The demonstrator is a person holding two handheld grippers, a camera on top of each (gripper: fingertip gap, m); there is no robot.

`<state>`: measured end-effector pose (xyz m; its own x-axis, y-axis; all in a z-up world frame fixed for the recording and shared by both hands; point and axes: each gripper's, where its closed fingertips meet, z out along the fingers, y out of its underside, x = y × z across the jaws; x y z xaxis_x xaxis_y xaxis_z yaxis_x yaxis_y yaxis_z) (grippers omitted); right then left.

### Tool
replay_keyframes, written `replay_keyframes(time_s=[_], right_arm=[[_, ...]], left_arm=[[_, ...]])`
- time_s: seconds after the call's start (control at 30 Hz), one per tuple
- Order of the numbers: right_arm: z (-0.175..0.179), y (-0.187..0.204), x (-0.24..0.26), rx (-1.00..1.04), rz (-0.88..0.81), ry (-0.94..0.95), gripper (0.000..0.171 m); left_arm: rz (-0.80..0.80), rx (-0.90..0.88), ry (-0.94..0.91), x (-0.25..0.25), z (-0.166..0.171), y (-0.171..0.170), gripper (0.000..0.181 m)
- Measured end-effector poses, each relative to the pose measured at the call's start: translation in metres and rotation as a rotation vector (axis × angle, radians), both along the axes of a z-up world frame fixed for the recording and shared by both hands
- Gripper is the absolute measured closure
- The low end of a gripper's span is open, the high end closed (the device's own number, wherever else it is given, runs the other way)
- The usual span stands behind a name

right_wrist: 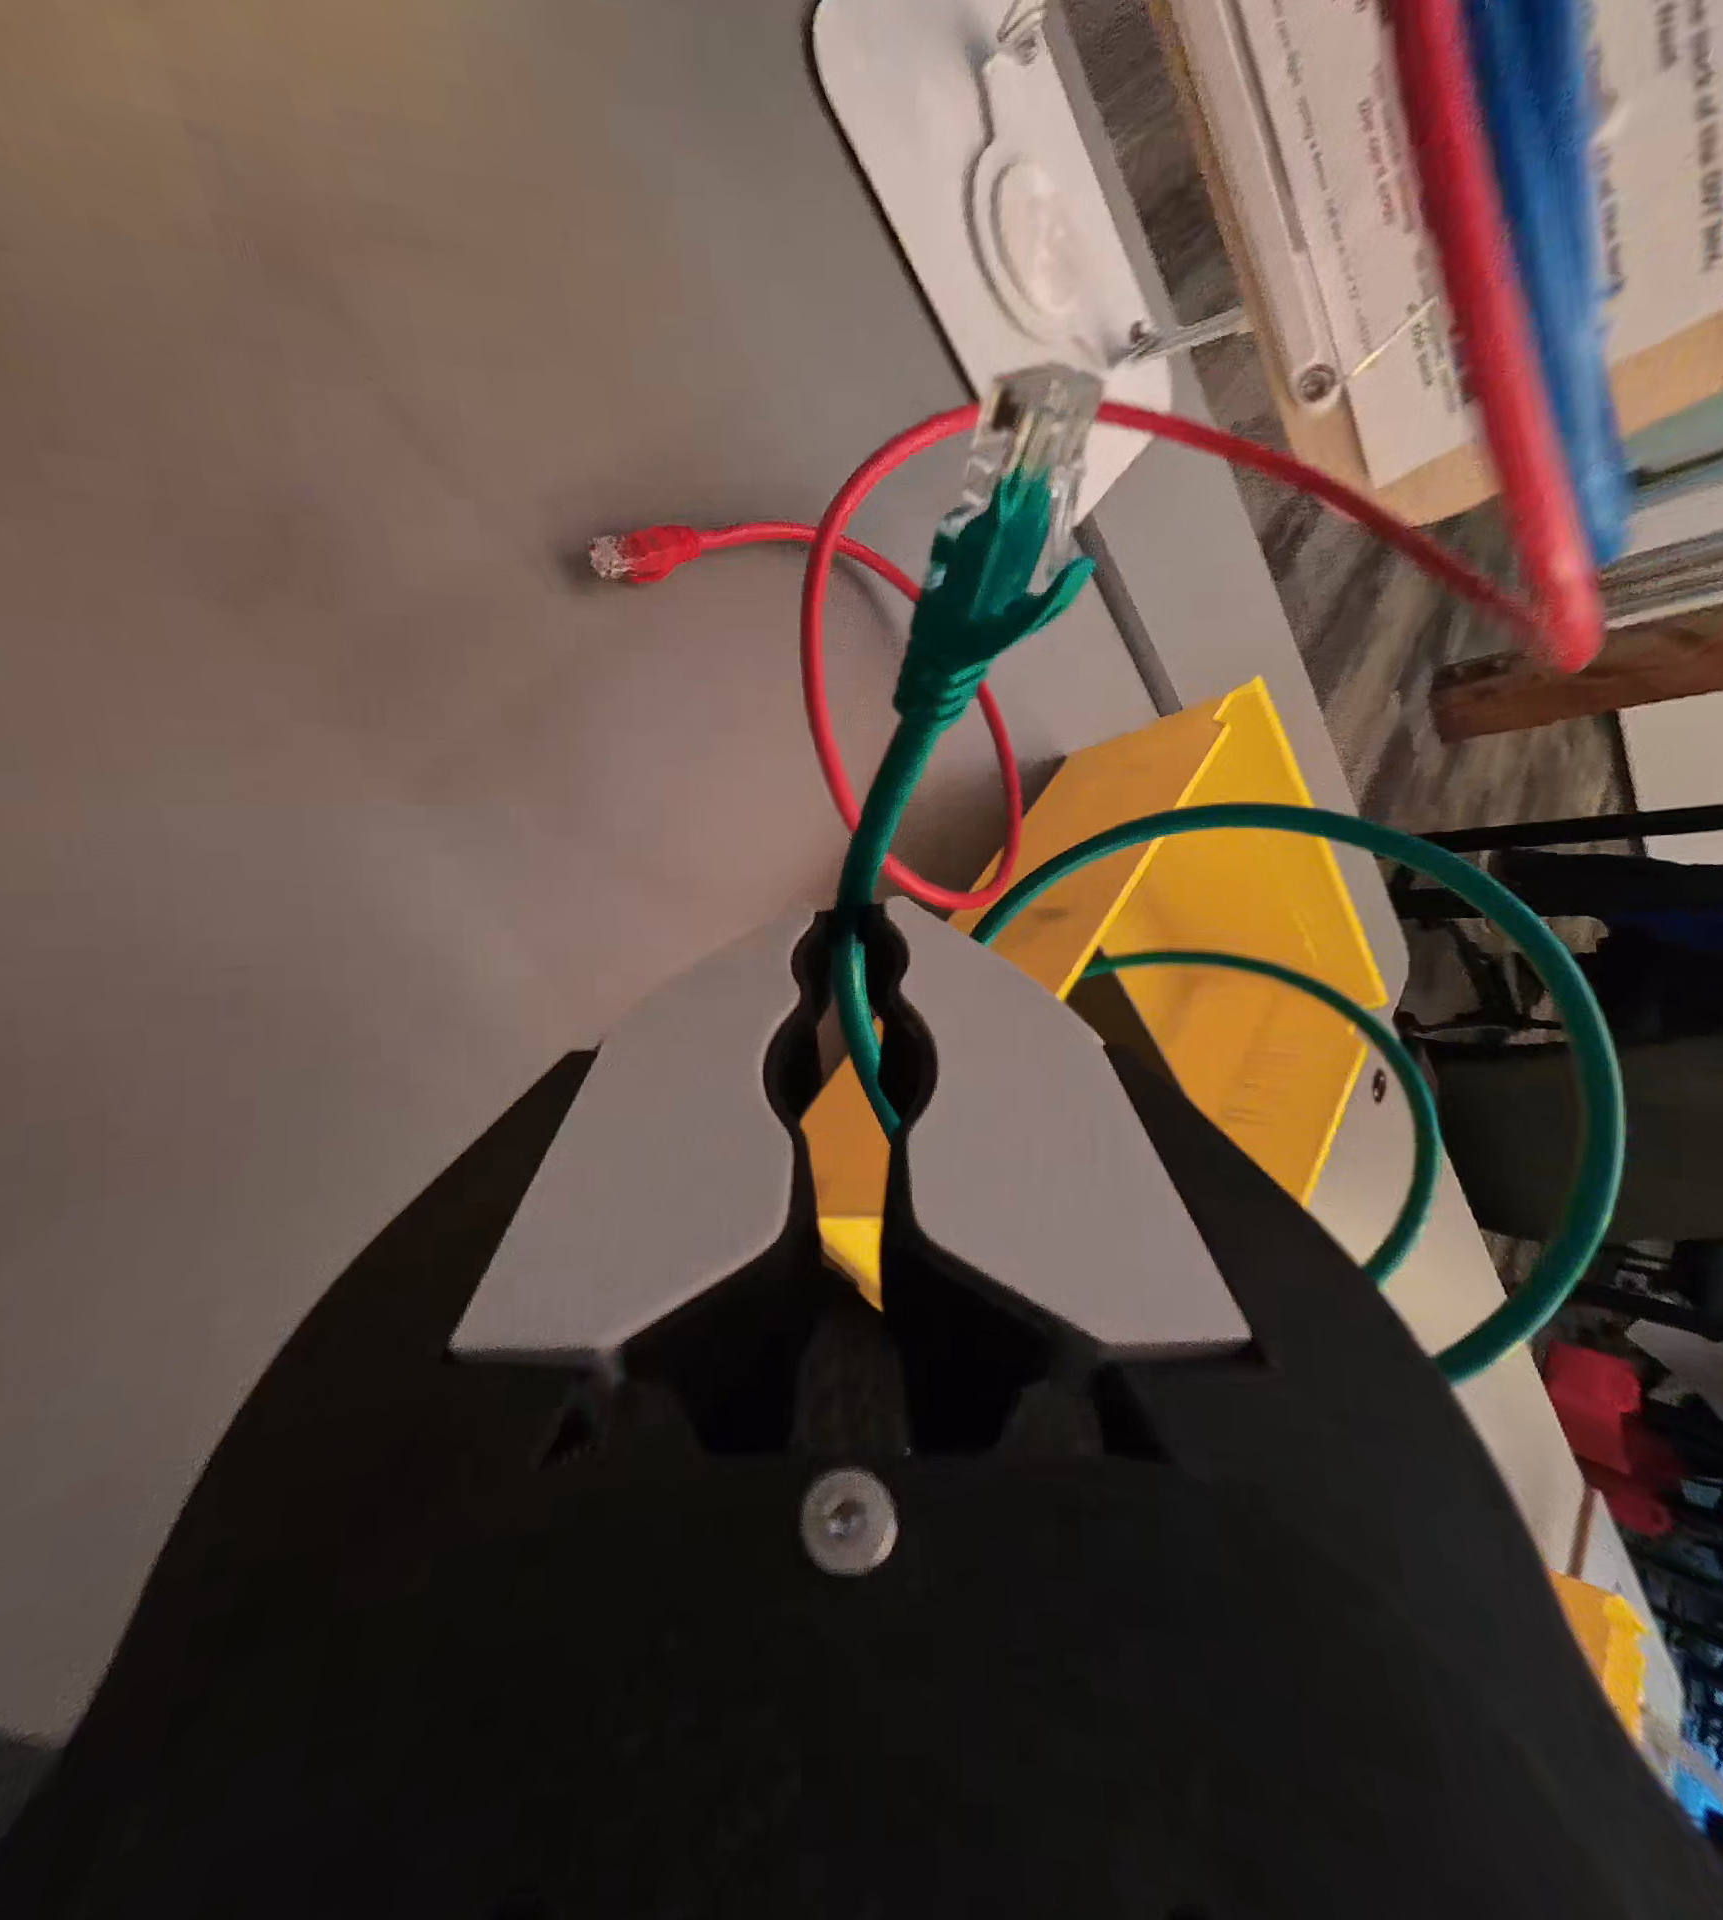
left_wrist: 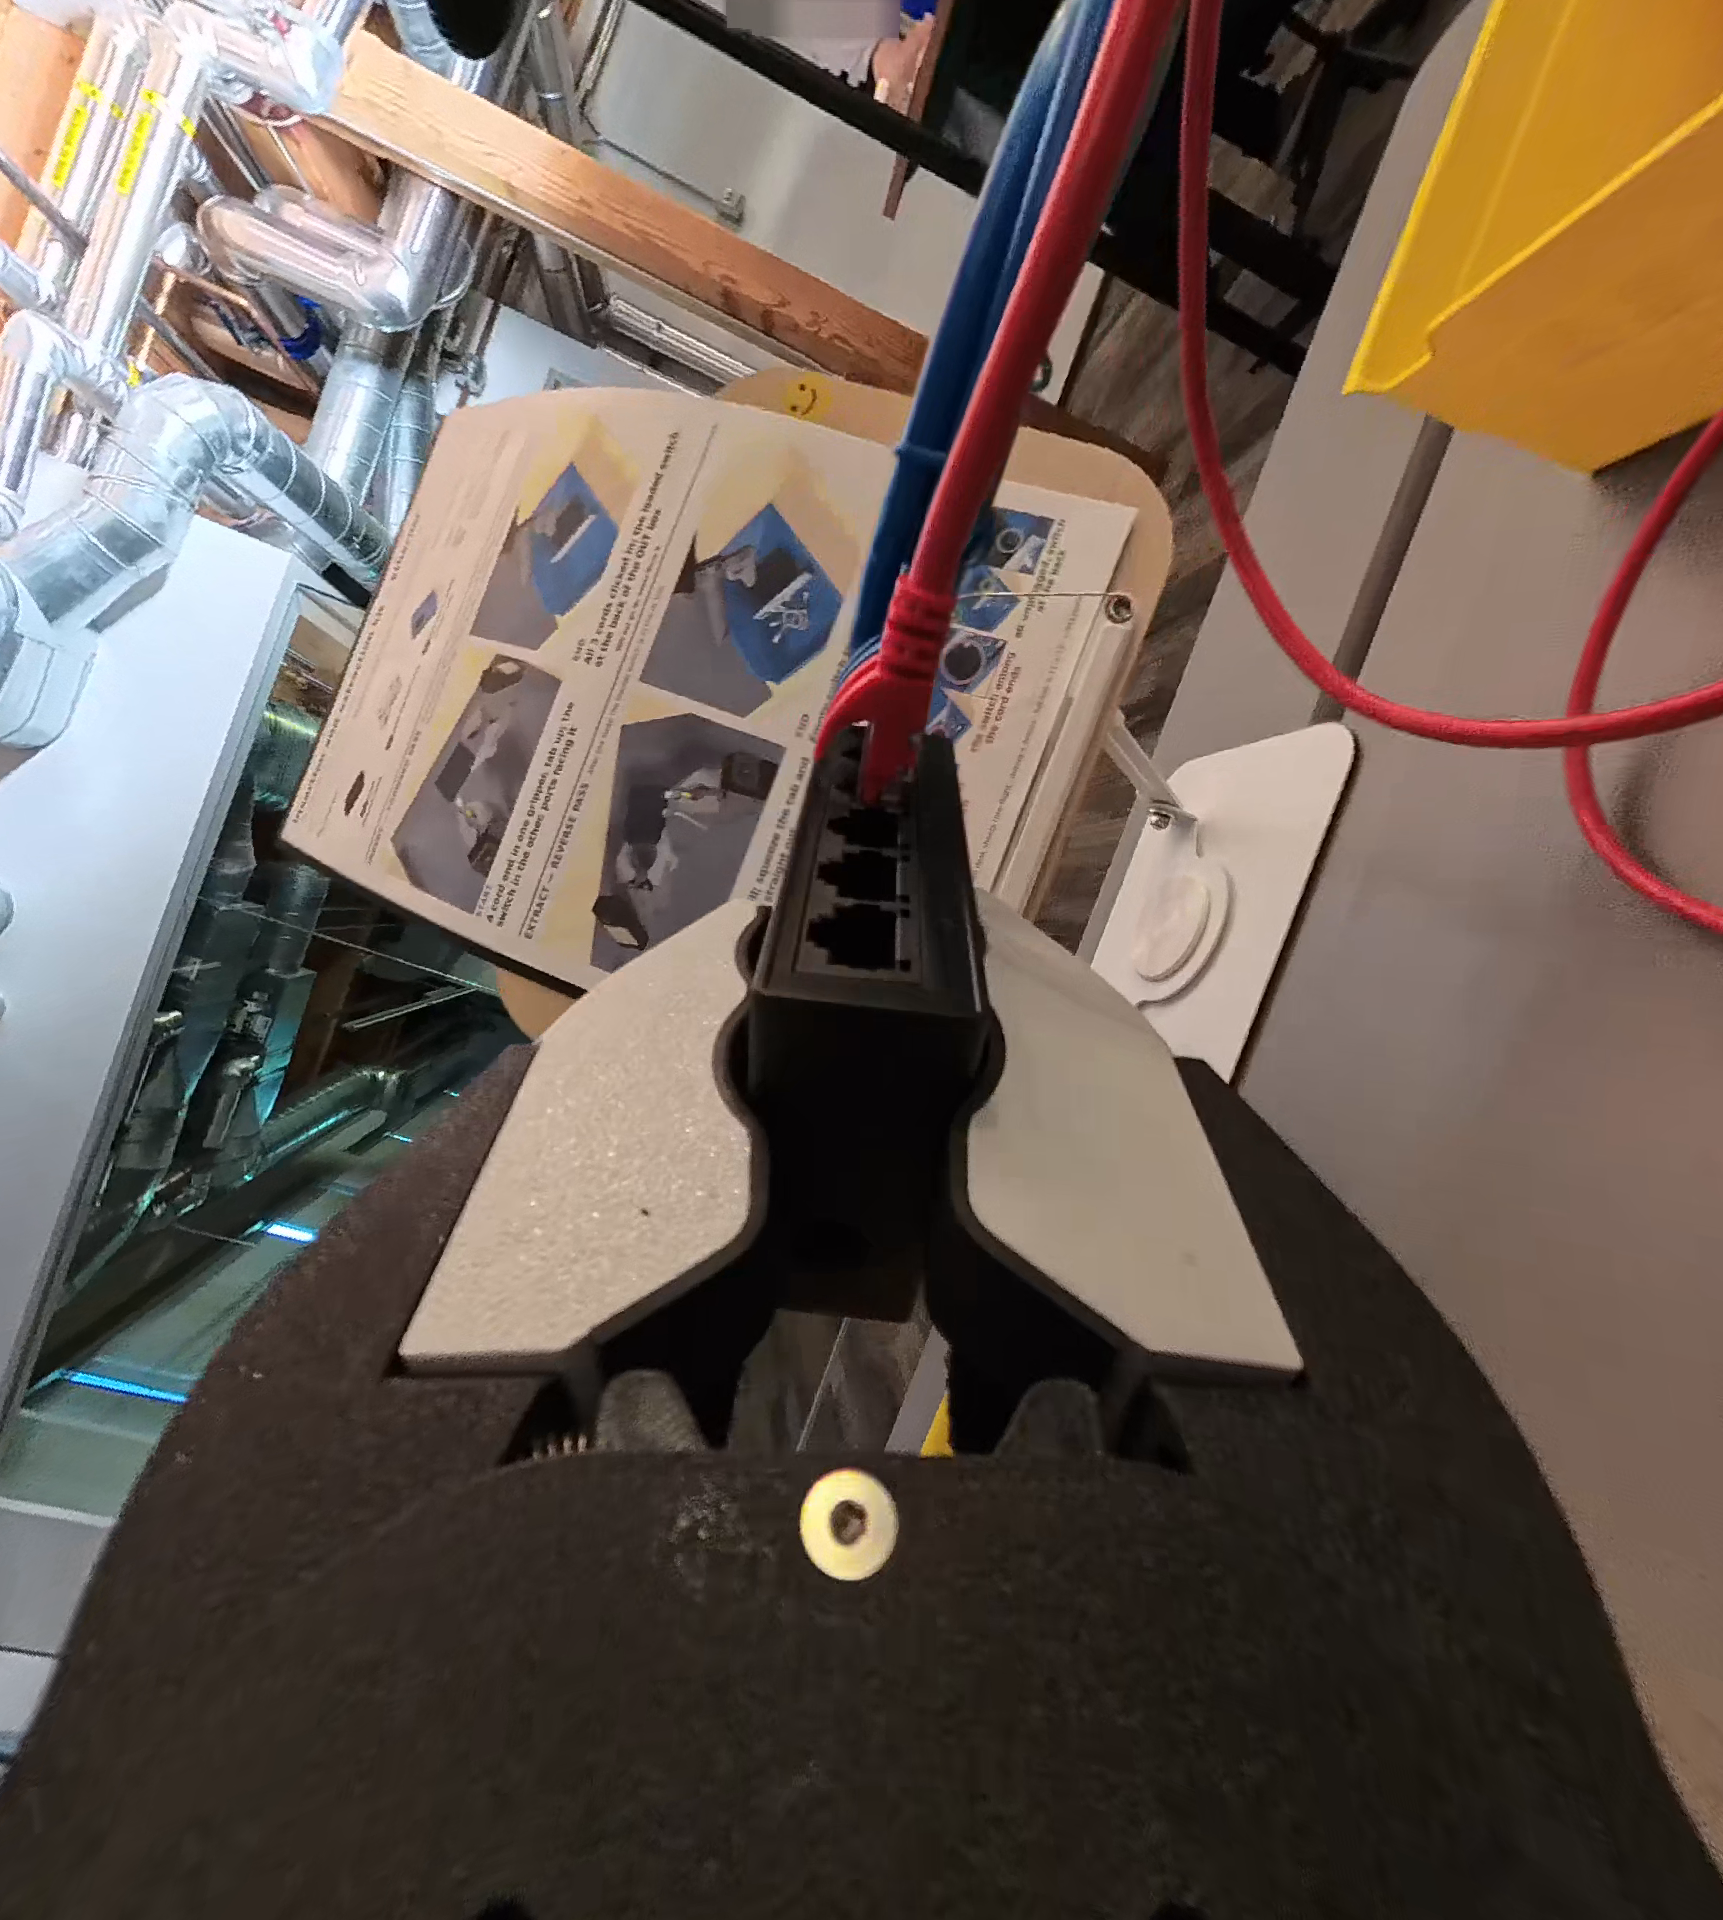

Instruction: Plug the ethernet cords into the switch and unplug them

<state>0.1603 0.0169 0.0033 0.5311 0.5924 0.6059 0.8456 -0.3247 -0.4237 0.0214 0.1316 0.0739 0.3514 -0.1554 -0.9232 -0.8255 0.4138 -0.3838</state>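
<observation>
Left gripper: clamped on the near end of the black switch, jaws pressed flat against its two sides, port face turned up toward the camera.
Right gripper: closed on the green cord, pinching the cable well back from its plug, not the boot.
Switch: held in the air, clear of the grey table; three near ports looked empty, and the red cord sat plugged in at the far end.
Blue cord: ran up beside the red one; probably also plugged in at the far end, though its plug was hidden behind the red boot.
Green plug: clear, pointing away from the gripper, swaying free above the table, somewhat blurred.
Loose red end: lying on the table, far left.
Handling, switch: light, rigid, smooth plastic; a side grip suits it, but insertion force could twist it.
Handling, cord: soft and springy, coiling on itself; held this far back, the plug will droop and wander.
Better hold: on the green boot just behind the plug, leaving the thin, breakable latch tab free.
</observation>
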Motion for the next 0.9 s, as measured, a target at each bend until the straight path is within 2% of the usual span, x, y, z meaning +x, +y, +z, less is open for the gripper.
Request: replay_keyframes(time_s=[0.23,0.47,0.63,0.9], right_arm=[[0.034,0.013,0.006,-0.144,0.050,-0.235,0.163],[0.039,0.025,0.007,-0.243,0.040,-0.421,0.163],[0.028,0.021,0.001,-0.374,0.054,-0.462,0.163],[0.019,0.023,0.000,-0.466,0.015,-0.465,0.163]], left_arm=[[0.013,-0.008,0.085,0.012,-0.014,0.001,0.151],[0.035,-0.042,0.164,0.021,-0.026,-0.001,0.151],[0.022,-0.043,0.205,0.032,-0.030,-0.009,0.151],[0.000,-0.058,0.248,0.040,-0.038,-0.013,0.151]])
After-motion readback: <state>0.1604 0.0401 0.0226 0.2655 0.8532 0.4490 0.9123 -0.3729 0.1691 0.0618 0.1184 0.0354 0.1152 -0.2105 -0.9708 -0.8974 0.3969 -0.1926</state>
